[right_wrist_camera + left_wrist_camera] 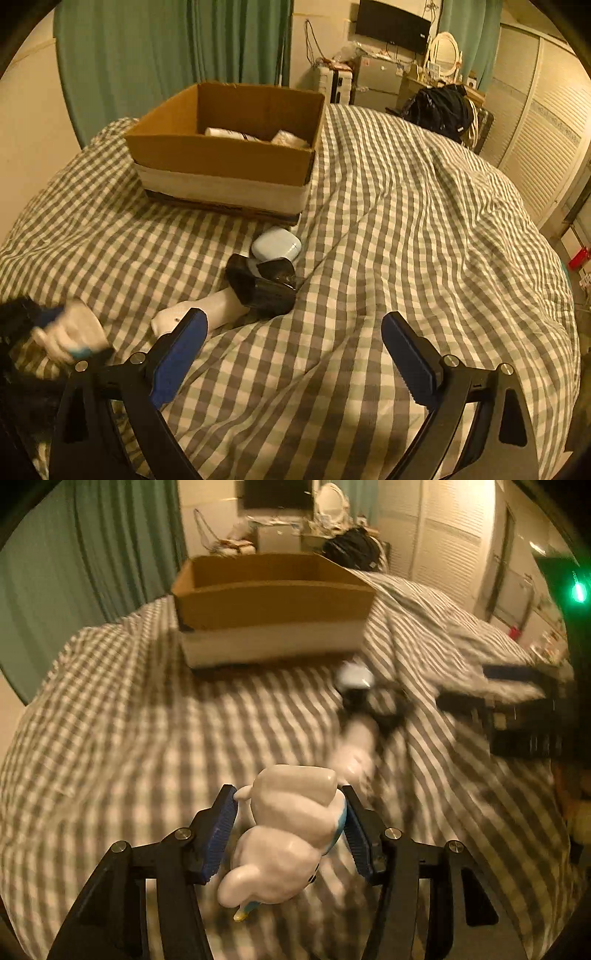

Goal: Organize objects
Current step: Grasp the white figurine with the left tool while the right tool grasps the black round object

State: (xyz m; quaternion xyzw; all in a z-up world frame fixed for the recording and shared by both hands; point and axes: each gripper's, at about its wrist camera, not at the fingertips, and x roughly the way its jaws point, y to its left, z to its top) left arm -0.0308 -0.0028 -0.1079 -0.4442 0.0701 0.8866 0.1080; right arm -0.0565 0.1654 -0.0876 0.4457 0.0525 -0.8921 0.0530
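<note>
My left gripper (288, 794) is shut on a white glossy figurine (291, 823) with a blue trim, held just above the checked bedspread (147, 720). The same gripper and figurine (70, 332) show blurred at the far left of the right wrist view. My right gripper (295, 315) is open over bare bedspread with nothing between its fingers. Ahead of it lie a white bottle-like object (207, 306), a black glossy object (264, 282) and a pale blue earbud case (277, 245). An open cardboard box (221, 158) stands behind them on the bed.
Two white items (229, 133) lie inside the box. Green curtains (166, 48) hang behind the bed. A black bag (439, 107) sits at the bed's far edge, by a cluttered desk and white louvred doors (546, 147). The right gripper (517, 709) shows blurred in the left wrist view.
</note>
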